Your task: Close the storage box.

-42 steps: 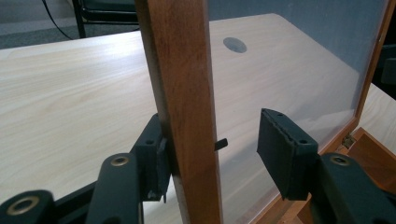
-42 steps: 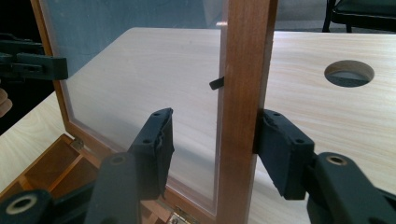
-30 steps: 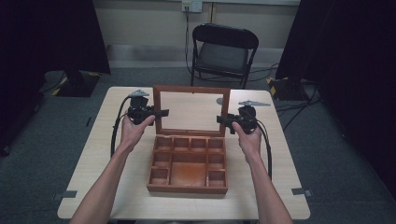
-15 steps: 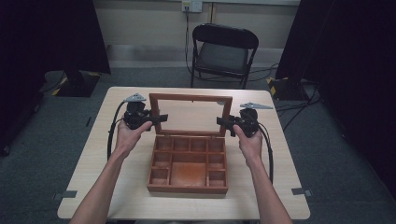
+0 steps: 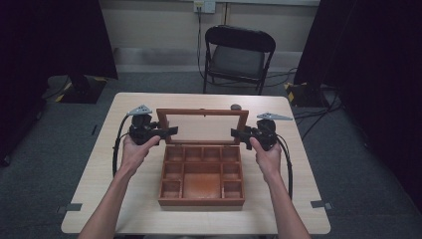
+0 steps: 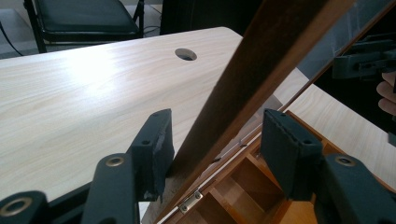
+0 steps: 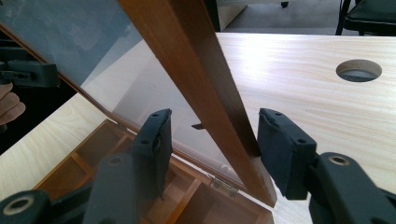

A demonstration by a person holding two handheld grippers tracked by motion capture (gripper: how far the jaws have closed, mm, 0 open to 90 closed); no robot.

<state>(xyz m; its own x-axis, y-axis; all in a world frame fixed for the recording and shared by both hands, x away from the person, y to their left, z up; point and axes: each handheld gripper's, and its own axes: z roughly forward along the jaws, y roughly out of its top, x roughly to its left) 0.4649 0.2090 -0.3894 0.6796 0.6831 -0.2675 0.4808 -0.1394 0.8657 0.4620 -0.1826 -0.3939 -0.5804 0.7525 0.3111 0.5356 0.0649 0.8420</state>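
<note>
High view: wooden box (image 5: 201, 181) mid-table, glazed lid (image 5: 201, 124) upright. Left gripper view: left gripper (image 6: 212, 140) jaws just been opening, straddling the lid's side rail, right pad clear. Right gripper view: right gripper (image 7: 212, 140) half-wide around the other rail. Stiff frame, fragile pane; grip rails only.

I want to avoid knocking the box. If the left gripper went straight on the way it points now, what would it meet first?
Probably the lid's wooden side rail: it already stands between the open jaws of the left gripper. Beyond it lies the glass pane, though depth is hard to judge.
</note>
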